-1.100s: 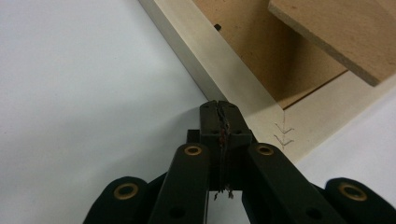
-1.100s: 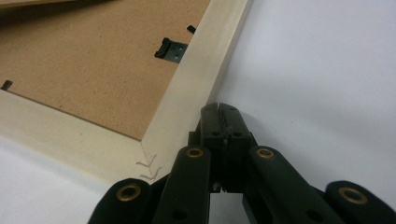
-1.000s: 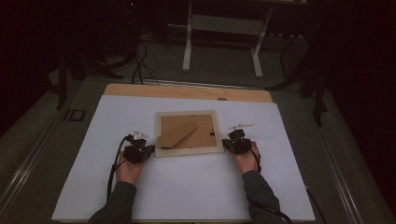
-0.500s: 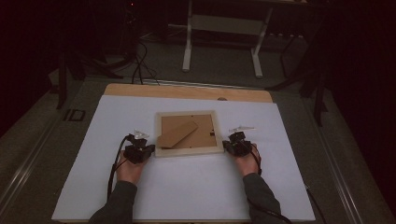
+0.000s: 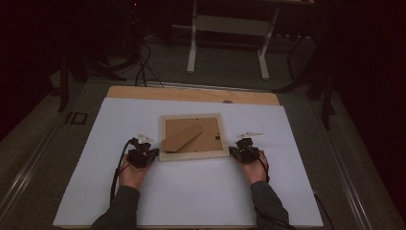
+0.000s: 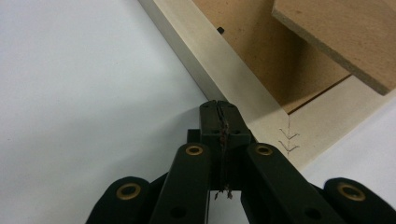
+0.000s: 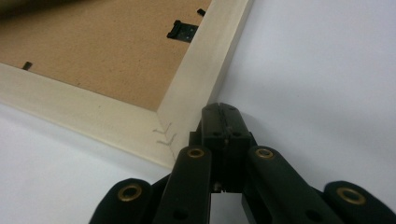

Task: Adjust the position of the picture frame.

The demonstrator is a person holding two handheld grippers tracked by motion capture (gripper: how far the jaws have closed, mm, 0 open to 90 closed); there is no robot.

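Gripper: the black two-jaw left gripper (image 6: 219, 108), jaws pressed together, tips against the frame's outer edge near its corner.
Frame: pale wooden picture frame (image 6: 219, 65), back up, on the white desk surface (image 6: 84, 93).
Backing: brown fibreboard stand (image 6: 345, 32) raised over the brown back panel (image 6: 261, 46).

A pale wooden picture frame (image 5: 193, 154) lay face down and flat on the white table top, a little towards the far side of the sheet and roughly midway across it, its edges nearly square with the table's. Its brown fibreboard backing (image 5: 207, 139) faced up inside the light rails, with small black retaining clips (image 7: 182, 31) along the inner edge. A brown easel stand (image 5: 182, 138) lay slantwise across the backing, and metal staples (image 6: 286, 141) showed at the mitred near corners.
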